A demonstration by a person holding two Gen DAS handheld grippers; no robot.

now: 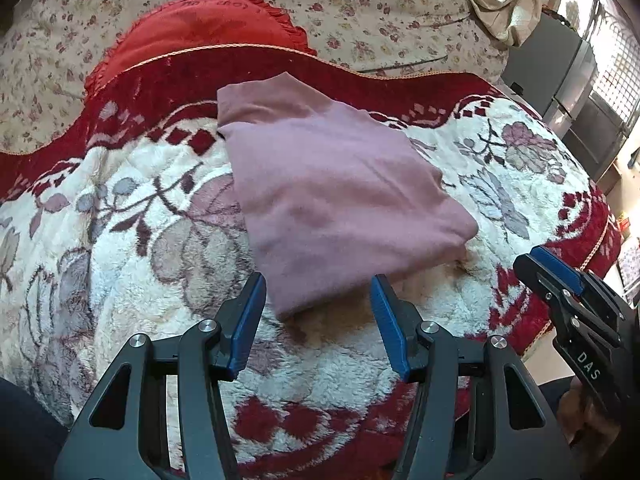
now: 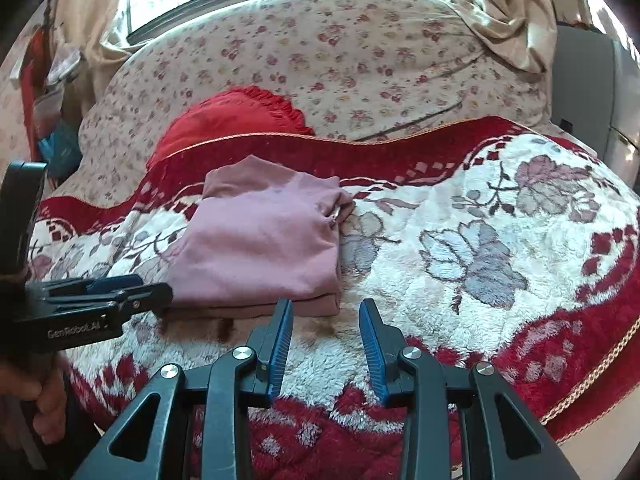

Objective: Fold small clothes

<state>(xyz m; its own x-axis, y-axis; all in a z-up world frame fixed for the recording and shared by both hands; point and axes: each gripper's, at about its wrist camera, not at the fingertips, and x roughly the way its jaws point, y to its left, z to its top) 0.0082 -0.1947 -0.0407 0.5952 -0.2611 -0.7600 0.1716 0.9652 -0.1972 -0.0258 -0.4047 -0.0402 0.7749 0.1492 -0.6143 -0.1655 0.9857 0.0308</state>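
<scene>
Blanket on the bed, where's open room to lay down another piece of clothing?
Most open: the blanket right of the pink garment, out to its red border. A smaller patch lies left of the garment, in the left view. Crowded: the near strip, where the left tool and right tool hover open.

One folded pink garment [image 1: 340, 200] lies on one red-and-white fleece blanket [image 1: 120, 240]. One red frilled pillow [image 1: 208, 28] sits behind it, on one floral bedsheet [image 1: 360, 12]. Two grippers are in view, the left gripper [image 1: 318, 292] and the right gripper [image 2: 324, 316], each with two blue fingers [image 1: 384, 320].
</scene>
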